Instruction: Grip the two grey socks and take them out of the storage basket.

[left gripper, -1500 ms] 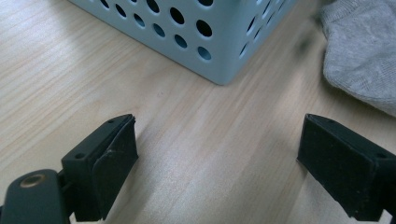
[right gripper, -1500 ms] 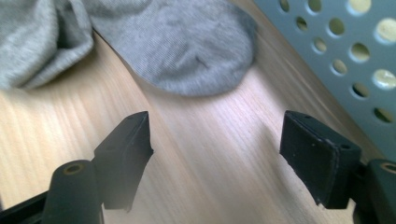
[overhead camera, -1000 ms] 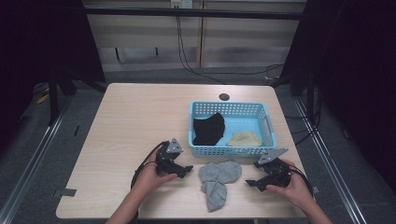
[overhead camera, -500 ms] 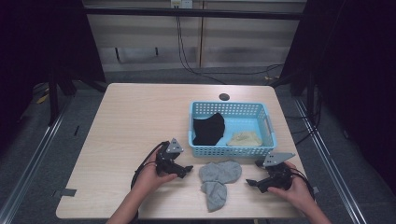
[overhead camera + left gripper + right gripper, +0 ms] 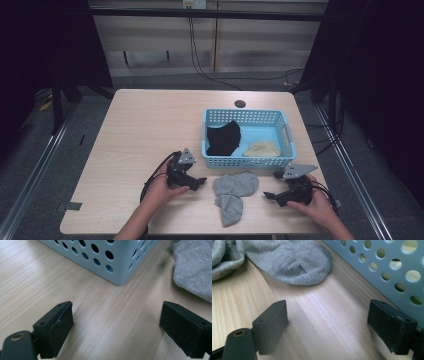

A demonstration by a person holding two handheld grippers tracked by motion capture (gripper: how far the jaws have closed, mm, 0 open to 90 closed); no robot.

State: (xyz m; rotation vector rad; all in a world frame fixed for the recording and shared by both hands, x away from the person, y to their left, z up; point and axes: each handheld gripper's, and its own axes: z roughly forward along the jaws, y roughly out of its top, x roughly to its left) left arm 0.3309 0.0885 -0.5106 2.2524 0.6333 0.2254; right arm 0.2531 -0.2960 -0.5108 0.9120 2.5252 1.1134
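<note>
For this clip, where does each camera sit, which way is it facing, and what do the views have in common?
High view: above the person's side, looking forward and down on the table; both forearms, left gripper and right gripper show.
Left gripper view: on the left gripper, low over the wood, facing a corner of the blue basket; open jaws show.
Right gripper view: on the right gripper, facing the grey socks; open jaws show.
Shared: socks and basket appear in all three views.

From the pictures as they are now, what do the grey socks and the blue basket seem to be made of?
Grey socks: soft knitted fabric, probably cotton blend; fine ribs show, matte. Blue basket: likely moulded plastic; smooth, slightly glossy wall with round holes.
</note>
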